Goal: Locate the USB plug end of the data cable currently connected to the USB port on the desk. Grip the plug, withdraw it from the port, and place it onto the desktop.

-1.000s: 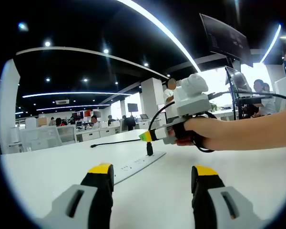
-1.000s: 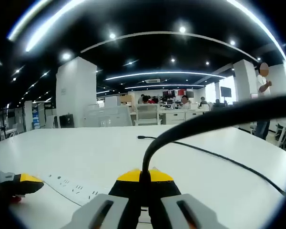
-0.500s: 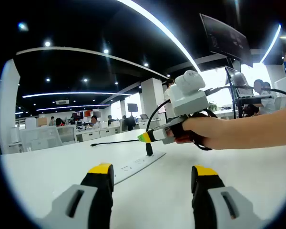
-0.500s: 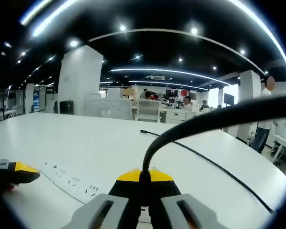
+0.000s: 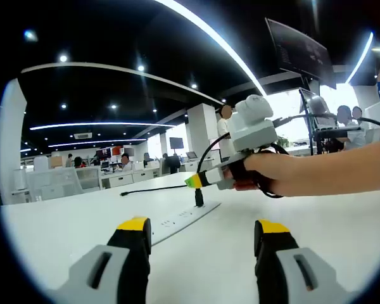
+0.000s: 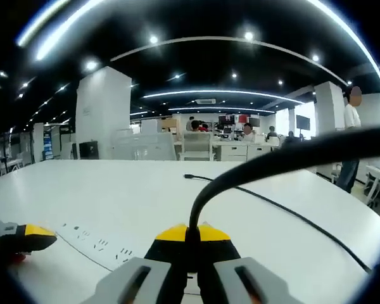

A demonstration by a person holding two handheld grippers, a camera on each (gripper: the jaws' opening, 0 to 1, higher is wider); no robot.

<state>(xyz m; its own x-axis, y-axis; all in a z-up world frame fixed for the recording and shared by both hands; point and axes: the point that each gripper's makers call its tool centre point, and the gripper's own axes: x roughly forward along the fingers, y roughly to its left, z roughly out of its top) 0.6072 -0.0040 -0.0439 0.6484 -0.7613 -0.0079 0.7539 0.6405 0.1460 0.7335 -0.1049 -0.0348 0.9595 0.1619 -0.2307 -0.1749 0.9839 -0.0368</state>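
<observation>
In the left gripper view, a hand holds my right gripper (image 5: 193, 181) over a white power strip (image 5: 177, 221) on the desk. Its yellow tips are shut on the black USB plug (image 5: 198, 197), whose lower end stands at the strip. I cannot tell whether it is out of the port. The data cable (image 5: 209, 152) arcs up behind the tips. My left gripper (image 5: 202, 225) is open with nothing between its jaws, short of the strip. In the right gripper view, the right gripper (image 6: 191, 231) is shut and the cable (image 6: 240, 180) rises from it and bends right.
A second black cable (image 6: 272, 202) lies across the white desk (image 6: 145, 196) beyond the strip (image 6: 95, 244). The left gripper's yellow tip (image 6: 28, 231) shows at the left edge. A monitor on a stand (image 5: 301, 50) is at the right, with people and office desks far behind.
The right gripper tipped up slightly half a second ago and has settled back to where it was. The plug stays at the strip. The left gripper has not moved.
</observation>
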